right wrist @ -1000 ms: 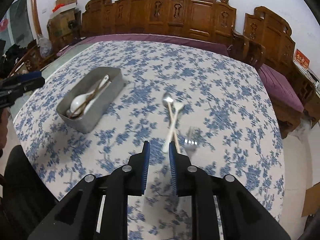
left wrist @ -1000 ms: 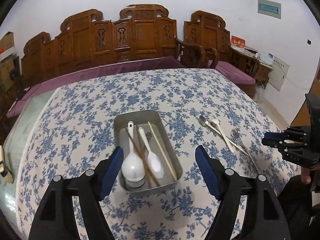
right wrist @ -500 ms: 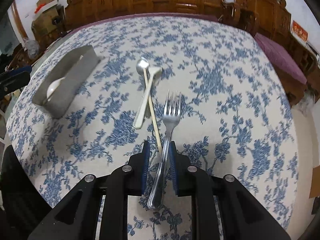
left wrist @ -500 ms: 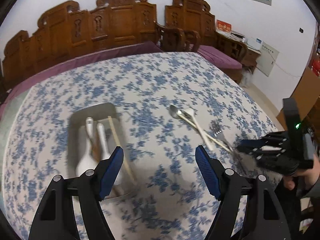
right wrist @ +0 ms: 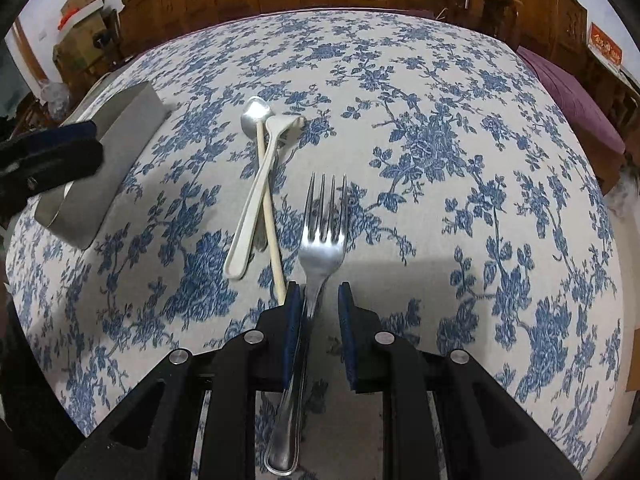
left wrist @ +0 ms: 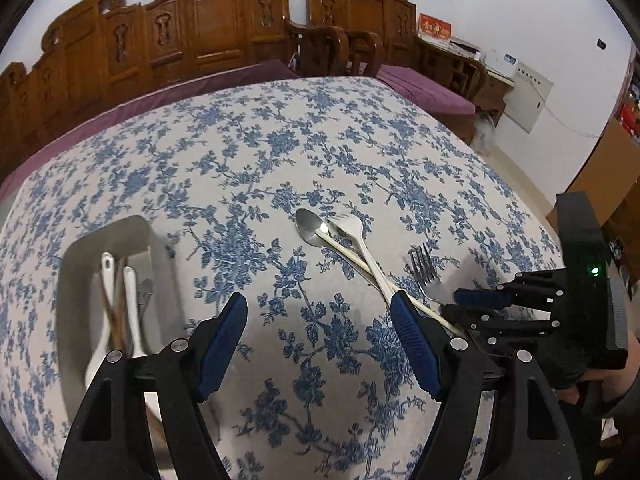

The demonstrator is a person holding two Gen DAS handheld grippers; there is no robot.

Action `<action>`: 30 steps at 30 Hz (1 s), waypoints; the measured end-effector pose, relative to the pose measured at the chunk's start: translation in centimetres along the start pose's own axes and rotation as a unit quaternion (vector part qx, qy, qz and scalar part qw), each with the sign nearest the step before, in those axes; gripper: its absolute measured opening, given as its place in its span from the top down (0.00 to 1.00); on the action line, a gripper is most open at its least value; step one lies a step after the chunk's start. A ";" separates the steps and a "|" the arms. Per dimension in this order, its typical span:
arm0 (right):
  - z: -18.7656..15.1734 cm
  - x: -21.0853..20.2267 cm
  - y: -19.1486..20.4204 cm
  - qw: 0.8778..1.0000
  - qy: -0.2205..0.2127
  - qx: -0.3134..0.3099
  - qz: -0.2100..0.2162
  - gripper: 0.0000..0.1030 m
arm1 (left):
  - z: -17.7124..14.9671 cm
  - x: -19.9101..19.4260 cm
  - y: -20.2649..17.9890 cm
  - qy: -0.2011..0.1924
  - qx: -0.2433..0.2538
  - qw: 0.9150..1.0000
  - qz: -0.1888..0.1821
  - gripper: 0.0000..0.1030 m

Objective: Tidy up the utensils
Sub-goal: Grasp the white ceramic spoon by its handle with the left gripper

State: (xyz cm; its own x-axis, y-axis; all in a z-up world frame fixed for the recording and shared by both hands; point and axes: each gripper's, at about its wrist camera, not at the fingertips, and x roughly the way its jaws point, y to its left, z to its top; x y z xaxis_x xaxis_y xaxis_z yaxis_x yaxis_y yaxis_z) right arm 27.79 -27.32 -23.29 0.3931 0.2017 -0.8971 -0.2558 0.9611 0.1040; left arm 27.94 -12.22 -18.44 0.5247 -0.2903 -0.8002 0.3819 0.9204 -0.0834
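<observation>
Writing: a red sign (left wrist: 435, 27) with gold characters stands on the far sideboard, too small to read.

Right claw (right wrist: 319, 304): narrowly parted, straddling the handle of the metal fork (right wrist: 322, 236). The left blue pad sits against the handle; the right pad stands just clear. The fork lies flat on the counter (right wrist: 460, 128), tines pointing far.

Left claw (left wrist: 320, 340): wide apart, holding nothing, hanging over bare flowered cloth.

Loose group, just left of the fork: metal spoon (right wrist: 254, 114), white plastic spoon (right wrist: 256, 196) and one pale chopstick (right wrist: 270, 216), crossed over one another.

Metal tray (left wrist: 70, 280), near left: the left wrist view alone shows its contents, namely two white spoons (left wrist: 106, 320), brown chopsticks and a blurred metal piece. The right wrist view shows only the tray's outer wall, partly behind the left claw.
</observation>
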 end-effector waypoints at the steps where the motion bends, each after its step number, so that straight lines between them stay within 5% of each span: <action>1: 0.1 0.1 0.0 1.000 0.002 -0.002 -0.003 0.81 | 0.0 0.4 -0.1 0.003 0.001 1.000 -0.001 0.31; 10: 0.5 0.4 1.1 0.998 0.025 -0.034 -0.037 0.82 | -0.1 2.5 -0.9 0.013 0.002 1.000 -0.003 0.31; 14: 0.3 0.2 0.2 0.999 0.027 -0.021 -0.034 0.92 | -0.2 3.5 -1.0 0.021 0.000 1.000 -0.002 0.31; 19: -0.5 -0.9 -1.7 0.999 0.018 0.001 -0.040 0.92 | -0.2 4.6 -1.5 0.029 0.000 1.000 -0.009 0.31; 30: -2.4 -1.5 -3.5 0.998 0.011 0.022 -0.049 0.92 | 0.7 7.3 -3.6 0.049 0.004 0.998 -0.030 0.53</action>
State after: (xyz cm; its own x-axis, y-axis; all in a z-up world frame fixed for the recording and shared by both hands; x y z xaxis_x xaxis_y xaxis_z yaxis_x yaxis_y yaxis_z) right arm 26.00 -31.47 -23.31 0.3947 0.1020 -0.9131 -0.1775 0.9836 0.0332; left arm 30.96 -17.81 -23.58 0.4240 -0.3175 -0.8482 0.4174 0.8997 -0.1281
